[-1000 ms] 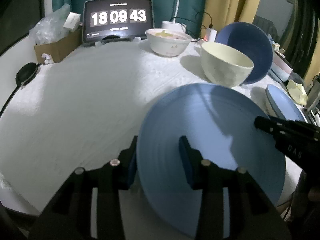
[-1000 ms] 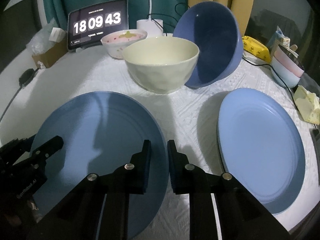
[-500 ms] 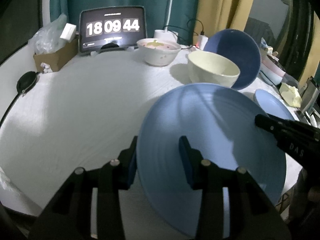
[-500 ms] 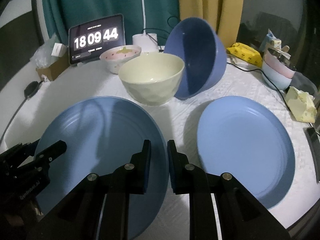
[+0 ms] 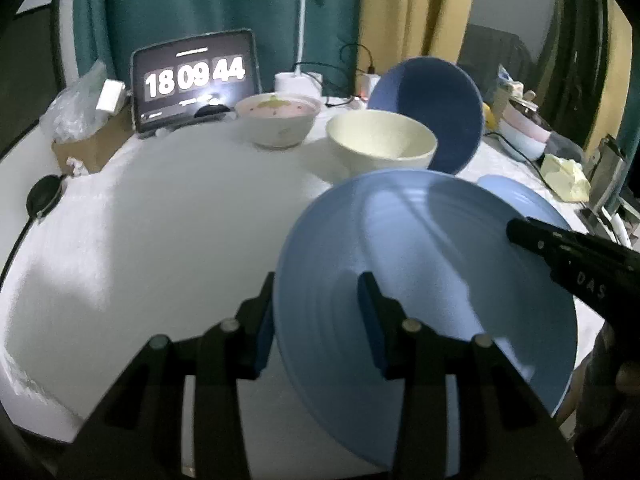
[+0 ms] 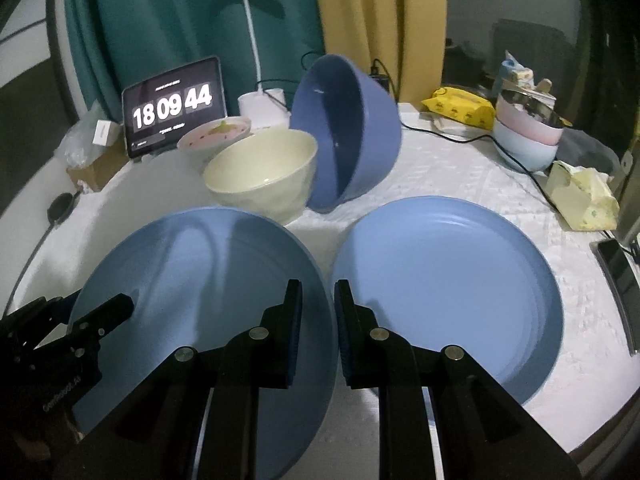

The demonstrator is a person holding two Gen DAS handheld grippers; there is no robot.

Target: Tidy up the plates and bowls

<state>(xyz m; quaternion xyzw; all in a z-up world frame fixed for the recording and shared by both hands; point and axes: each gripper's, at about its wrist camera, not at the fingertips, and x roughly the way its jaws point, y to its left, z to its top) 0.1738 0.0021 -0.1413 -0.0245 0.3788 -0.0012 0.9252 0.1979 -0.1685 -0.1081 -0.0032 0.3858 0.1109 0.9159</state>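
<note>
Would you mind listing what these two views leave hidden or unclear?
- Left wrist view: the held plate covers most of the second plate.
- Right wrist view: the held plate's near edge is hidden behind the right claw.
- Both views: small print on the clock tablet is too blurred to read.

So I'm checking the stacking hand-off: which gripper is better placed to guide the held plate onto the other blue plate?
Probably the right gripper: it clamps the held plate on the rim nearest the resting plate. The left gripper grips the far rim.
</note>
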